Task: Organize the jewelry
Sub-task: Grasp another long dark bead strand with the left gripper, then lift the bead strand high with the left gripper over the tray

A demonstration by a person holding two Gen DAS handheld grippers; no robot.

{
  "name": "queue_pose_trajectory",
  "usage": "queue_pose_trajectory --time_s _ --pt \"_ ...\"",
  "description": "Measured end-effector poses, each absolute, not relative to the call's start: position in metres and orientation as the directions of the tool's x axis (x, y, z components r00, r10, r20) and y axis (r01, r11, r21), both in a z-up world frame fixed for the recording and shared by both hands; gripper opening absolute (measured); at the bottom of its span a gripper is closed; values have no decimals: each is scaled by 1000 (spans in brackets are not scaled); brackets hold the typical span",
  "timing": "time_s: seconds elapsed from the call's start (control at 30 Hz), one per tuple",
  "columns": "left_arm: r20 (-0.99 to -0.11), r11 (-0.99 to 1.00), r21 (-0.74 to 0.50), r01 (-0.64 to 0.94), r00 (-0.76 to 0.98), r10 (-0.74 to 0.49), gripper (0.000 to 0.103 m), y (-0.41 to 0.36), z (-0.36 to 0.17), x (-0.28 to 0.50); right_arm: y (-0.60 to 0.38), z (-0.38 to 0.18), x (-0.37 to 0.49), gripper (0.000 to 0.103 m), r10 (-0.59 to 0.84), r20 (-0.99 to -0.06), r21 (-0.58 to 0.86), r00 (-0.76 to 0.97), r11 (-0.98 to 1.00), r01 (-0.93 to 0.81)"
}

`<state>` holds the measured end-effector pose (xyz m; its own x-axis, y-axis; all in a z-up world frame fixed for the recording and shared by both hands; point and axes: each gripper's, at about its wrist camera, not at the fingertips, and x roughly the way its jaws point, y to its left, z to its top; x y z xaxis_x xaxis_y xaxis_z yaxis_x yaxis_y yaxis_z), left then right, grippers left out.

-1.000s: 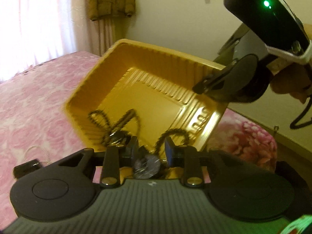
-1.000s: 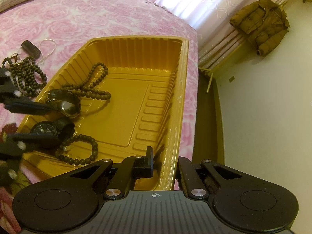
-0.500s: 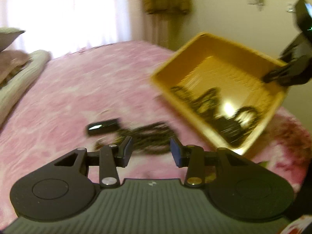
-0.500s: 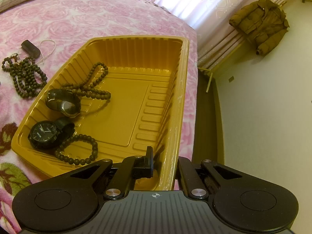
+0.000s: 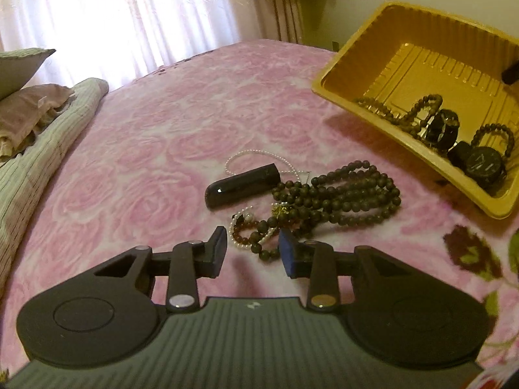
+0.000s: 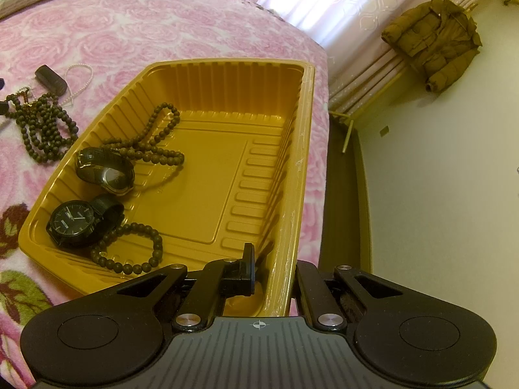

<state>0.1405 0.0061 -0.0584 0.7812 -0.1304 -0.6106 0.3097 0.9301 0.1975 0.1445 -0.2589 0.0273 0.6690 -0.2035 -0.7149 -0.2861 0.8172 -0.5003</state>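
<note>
- Bed: pink rose cover; carries the tray and all loose jewelry.
- Tray: yellow, ribbed, near the bed edge. The right gripper is clamped on the tray's near wall, one finger inside and one outside.
- In the tray, done: two watches at the left end, a long bead strand beyond them and a bead bracelet in front.
- Left of the tray, on the cover, not yet sorted: a coiled bead necklace, a black case, a thin pearl chain and a small mixed bracelet.
- Left gripper: jaws apart, just been narrowing, empty; the small bracelet lies just ahead between the fingertips, untouched.
- Judgement: about half sorted; four items remain.
- Writing: watch dial marks too small to read; no legible labels.
</note>
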Motion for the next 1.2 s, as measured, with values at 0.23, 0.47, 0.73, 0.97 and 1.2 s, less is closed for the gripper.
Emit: queue_pose_trajectory --time_s 0.23,0.47,0.73,0.97,1.2 --pt "-619 916 222 336 774 -134 6 0 -59 144 -259 27 145 6 -204 -715 -501 669 817 -286" --pt "-592 908 243 342 794 -140 5 8 -33 130 -259 27 145 6 -204 -714 -502 670 816 -286" --pt "-492 890 308 335 857 -152 5 20 37 127 -259 26 144 6 -206 -713 -504 670 815 -286" --pt "-395 889 304 343 894 -210 5 37 116 131 -260 26 144 6 -207 -713 -508 670 811 -289" --pt "-287 866 379 325 931 -224 5 40 184 132 -259 28 144 6 -211 -711 -515 671 806 -293"
